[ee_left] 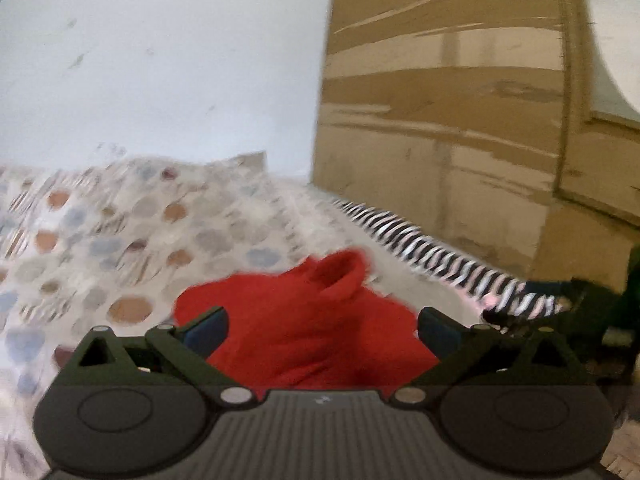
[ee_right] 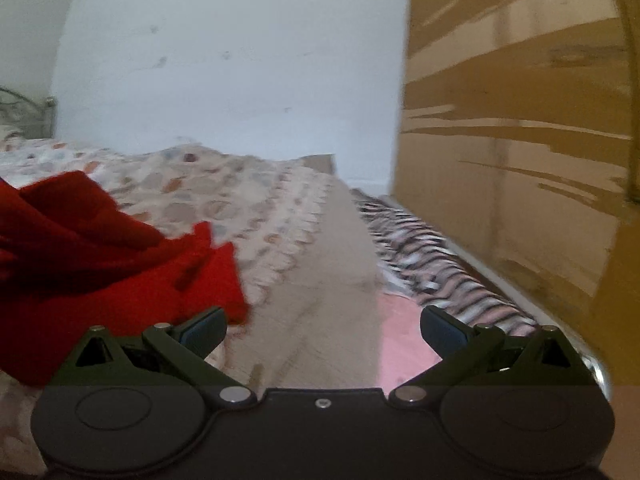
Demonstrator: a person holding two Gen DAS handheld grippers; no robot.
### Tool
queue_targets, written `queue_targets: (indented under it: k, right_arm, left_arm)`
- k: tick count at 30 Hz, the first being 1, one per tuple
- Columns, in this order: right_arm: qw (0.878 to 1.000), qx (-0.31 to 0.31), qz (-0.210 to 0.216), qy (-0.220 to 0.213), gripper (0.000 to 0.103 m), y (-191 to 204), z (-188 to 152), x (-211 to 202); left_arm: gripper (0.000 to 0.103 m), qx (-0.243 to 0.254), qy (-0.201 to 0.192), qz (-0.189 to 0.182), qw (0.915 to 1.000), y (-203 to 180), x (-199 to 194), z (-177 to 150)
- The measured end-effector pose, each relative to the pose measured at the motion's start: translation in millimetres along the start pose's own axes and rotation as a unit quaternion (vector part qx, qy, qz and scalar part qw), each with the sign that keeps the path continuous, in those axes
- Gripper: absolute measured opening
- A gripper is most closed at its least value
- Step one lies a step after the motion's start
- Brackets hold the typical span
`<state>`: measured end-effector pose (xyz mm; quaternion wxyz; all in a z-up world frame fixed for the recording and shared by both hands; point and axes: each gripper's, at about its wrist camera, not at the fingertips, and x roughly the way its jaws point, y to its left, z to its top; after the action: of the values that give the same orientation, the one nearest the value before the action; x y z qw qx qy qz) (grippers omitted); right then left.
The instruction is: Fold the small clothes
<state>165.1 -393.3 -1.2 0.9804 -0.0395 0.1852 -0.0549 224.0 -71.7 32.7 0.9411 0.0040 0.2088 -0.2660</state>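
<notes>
Red garment (ee_left: 304,320) bunched on bedspread (ee_left: 100,240), not folded yet; most of task left imo. My L gripper (ee_left: 322,330) wide open over it, nothing gripped. R gripper (ee_right: 322,330) wide too, empty, garment off to its left. Striped cloth (ee_left: 432,256) along bed edge. White wall (ee_left: 160,60), cardboard box (ee_left: 440,100) beside bed. Frames blurry.
</notes>
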Motion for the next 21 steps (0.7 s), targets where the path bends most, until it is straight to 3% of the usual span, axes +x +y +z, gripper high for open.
queue_targets:
  k: [3,6,12,16,18,19,21]
  right_arm:
    - [0.998,0.026,0.058,0.012,0.103,7,21,14]
    - [0.986,0.079,0.14,0.037,0.103,15,50,37]
    - [0.95,0.132,0.258,0.119,0.103,52,95,96]
    - [0.922,0.177,0.295,0.178,0.103,59,108,133]
    - [0.912,0.201,0.288,0.212,0.103,58,108,153]
    - [0.904,0.226,0.287,0.223,0.103,55,106,161]
    - [0.874,0.293,0.301,0.245,0.103,44,98,176]
  left_arm:
    - [0.102,-0.039,0.027,0.01,0.9988,22,9,-16]
    - [0.097,-0.053,0.037,-0.023,0.9976,32,16,-26]
    - [0.074,0.04,0.035,0.012,0.9985,20,22,-32]
    - [0.07,0.073,0.036,0.022,0.9964,4,25,-38]
    - [0.068,0.087,0.034,0.026,0.9953,-3,26,-40]
    - [0.068,0.09,0.033,0.027,0.995,-5,26,-41]
    - [0.068,0.095,0.031,0.024,0.9947,-7,24,-41]
